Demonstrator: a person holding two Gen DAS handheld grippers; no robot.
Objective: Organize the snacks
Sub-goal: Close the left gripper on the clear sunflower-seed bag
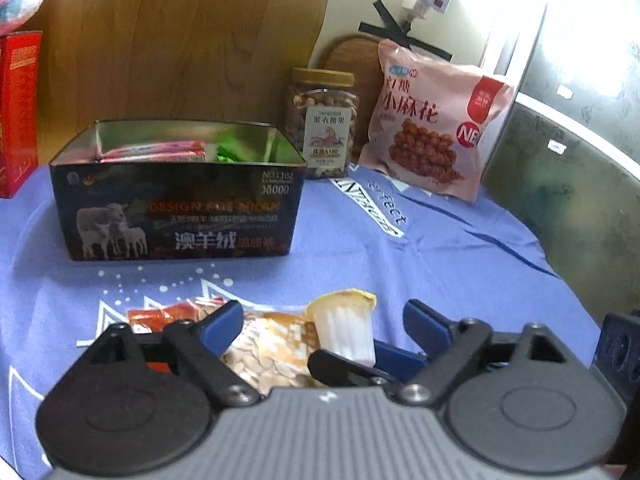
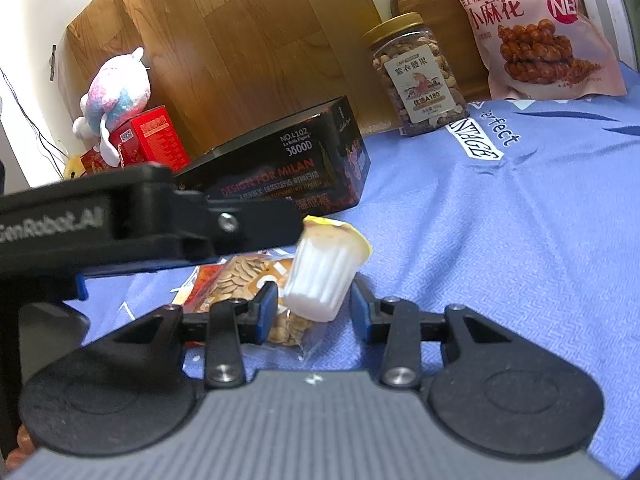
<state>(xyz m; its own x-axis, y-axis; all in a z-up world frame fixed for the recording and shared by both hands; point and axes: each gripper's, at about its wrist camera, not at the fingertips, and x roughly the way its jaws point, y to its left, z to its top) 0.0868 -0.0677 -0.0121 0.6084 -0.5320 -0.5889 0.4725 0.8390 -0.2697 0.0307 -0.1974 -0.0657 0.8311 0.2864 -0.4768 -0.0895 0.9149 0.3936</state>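
A white jelly cup with a yellow lid (image 2: 324, 272) stands tilted between the open fingers of my right gripper (image 2: 314, 312); whether the pads touch it I cannot tell. It also shows in the left wrist view (image 1: 346, 326), between the fingers of my open left gripper (image 1: 324, 322). A clear seed packet (image 1: 272, 348) and an orange packet (image 1: 160, 316) lie under the grippers; the seed packet also shows in the right wrist view (image 2: 244, 276). The open black box (image 1: 180, 200) behind holds red and green packets.
A nut jar (image 1: 324, 120) and a pink snack bag (image 1: 432, 124) stand at the back right on the blue cloth (image 1: 440, 248). A red box (image 1: 16, 112) stands at the far left. A plush toy (image 2: 116, 92) sits on it.
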